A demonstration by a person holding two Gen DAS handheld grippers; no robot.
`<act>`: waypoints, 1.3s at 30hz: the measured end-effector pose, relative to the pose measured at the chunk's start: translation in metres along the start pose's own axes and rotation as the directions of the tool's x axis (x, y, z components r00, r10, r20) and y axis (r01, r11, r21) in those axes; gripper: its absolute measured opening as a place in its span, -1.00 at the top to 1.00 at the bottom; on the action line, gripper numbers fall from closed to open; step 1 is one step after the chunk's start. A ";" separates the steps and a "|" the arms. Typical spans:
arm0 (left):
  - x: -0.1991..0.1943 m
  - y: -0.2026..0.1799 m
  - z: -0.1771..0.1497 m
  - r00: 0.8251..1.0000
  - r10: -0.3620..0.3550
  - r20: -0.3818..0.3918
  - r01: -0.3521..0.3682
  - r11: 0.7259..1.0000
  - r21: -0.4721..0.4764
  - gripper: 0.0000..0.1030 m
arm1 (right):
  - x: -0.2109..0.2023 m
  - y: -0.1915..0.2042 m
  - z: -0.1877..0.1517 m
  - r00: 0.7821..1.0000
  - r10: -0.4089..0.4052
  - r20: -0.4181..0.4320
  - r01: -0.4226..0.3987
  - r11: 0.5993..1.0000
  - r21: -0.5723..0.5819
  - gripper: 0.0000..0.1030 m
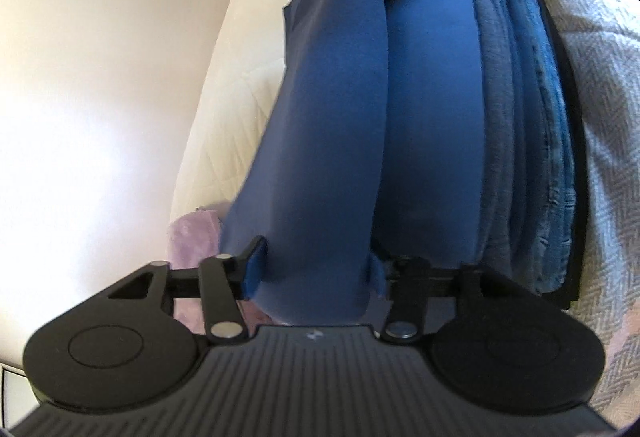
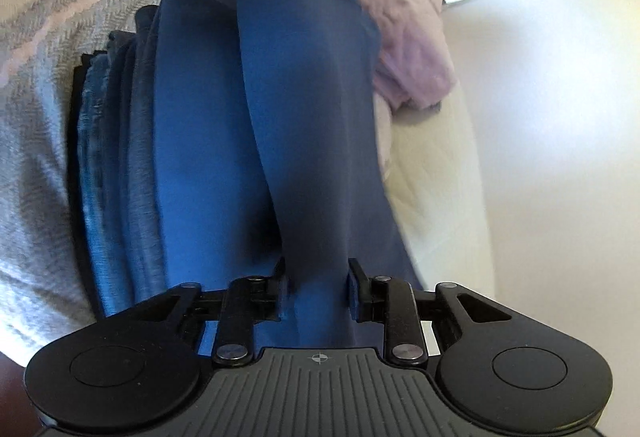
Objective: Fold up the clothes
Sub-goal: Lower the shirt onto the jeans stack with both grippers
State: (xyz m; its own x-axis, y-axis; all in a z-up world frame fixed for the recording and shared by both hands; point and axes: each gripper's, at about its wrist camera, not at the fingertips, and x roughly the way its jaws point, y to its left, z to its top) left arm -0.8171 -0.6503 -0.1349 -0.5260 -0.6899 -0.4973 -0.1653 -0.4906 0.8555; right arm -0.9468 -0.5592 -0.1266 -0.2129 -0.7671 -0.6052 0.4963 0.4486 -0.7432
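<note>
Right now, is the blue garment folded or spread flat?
Folded: the blue garment is doubled into two rolled layers, gripped by the left gripper and right gripper.

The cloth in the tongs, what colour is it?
Plain blue cloth, with no pattern. The right wrist view shows it best.

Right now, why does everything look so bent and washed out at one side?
Left wrist view: fisheye lens curves the bed edge, bright glare on the left; blue garment sharp. Right wrist view: same bulge, glare on the right, lilac cloth slightly soft.
</note>
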 end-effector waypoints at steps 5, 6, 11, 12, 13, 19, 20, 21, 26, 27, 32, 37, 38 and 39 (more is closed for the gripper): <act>-0.018 0.008 -0.017 1.000 0.022 0.017 -0.021 0.999 -0.046 0.28 | -0.024 -0.012 0.005 1.000 0.007 0.018 -0.008 0.998 0.057 0.72; -0.015 0.001 -0.020 1.000 0.022 0.013 -0.022 0.999 -0.038 0.28 | -0.026 -0.011 0.005 1.000 0.014 0.023 -0.015 0.998 0.053 0.72; 0.003 -0.036 -0.030 0.999 0.033 -0.006 -0.033 0.999 0.019 0.23 | -0.021 0.017 -0.003 0.999 0.041 -0.003 -0.041 0.999 -0.018 0.72; 0.002 -0.034 -0.031 0.999 0.034 -0.003 -0.034 0.999 0.008 0.21 | -0.021 0.018 -0.005 0.999 0.039 -0.004 -0.039 0.999 -0.019 0.71; 0.000 -0.031 -0.033 0.999 0.032 -0.001 -0.032 0.999 -0.005 0.19 | -0.022 0.015 -0.006 0.999 0.038 -0.002 -0.038 0.999 -0.009 0.71; -0.009 -0.024 -0.037 1.000 -0.018 -0.003 0.018 0.998 -0.057 0.30 | -0.027 0.000 -0.009 0.998 0.064 0.015 -0.065 0.995 0.076 0.72; -0.010 -0.022 -0.037 1.000 -0.020 -0.005 0.020 0.998 -0.064 0.31 | -0.027 -0.001 -0.007 0.998 0.066 0.019 -0.068 0.994 0.091 0.72; -0.013 -0.025 -0.034 1.000 -0.018 -0.009 0.017 0.998 -0.064 0.31 | -0.025 0.001 -0.007 0.998 0.065 0.021 -0.066 0.993 0.097 0.72; -0.044 -0.023 -0.022 1.000 -0.011 -0.026 0.008 0.996 -0.092 0.32 | -0.016 0.009 0.004 0.998 0.064 0.010 -0.065 0.994 0.091 0.72; -0.048 -0.023 -0.022 1.000 -0.014 -0.024 0.012 0.996 -0.089 0.32 | -0.021 0.004 0.003 0.998 0.065 0.016 -0.066 0.991 0.118 0.72; -0.040 -0.031 -0.023 0.999 -0.004 -0.039 0.003 0.999 -0.041 0.28 | -0.018 0.020 0.000 0.999 0.044 -0.009 -0.043 0.998 0.045 0.71; -0.050 -0.015 -0.026 0.998 -0.039 -0.043 0.038 0.999 -0.022 0.12 | -0.021 0.012 0.006 0.999 0.026 -0.026 -0.026 0.999 0.021 0.58; -0.055 -0.013 -0.027 0.998 -0.050 -0.041 0.050 0.998 -0.024 0.11 | -0.023 0.012 0.005 0.999 0.030 -0.035 -0.029 0.999 0.027 0.52; -0.060 -0.011 -0.028 0.997 -0.063 -0.038 0.062 0.998 -0.027 0.12 | -0.028 0.011 0.002 0.998 0.034 -0.045 -0.033 0.999 0.036 0.48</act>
State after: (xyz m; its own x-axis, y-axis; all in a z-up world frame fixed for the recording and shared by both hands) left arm -0.7601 -0.6182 -0.1183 -0.4822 -0.6774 -0.5555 -0.1747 -0.5470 0.8187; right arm -0.9337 -0.5330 -0.1175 -0.2333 -0.7299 -0.6425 0.5332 0.4566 -0.7122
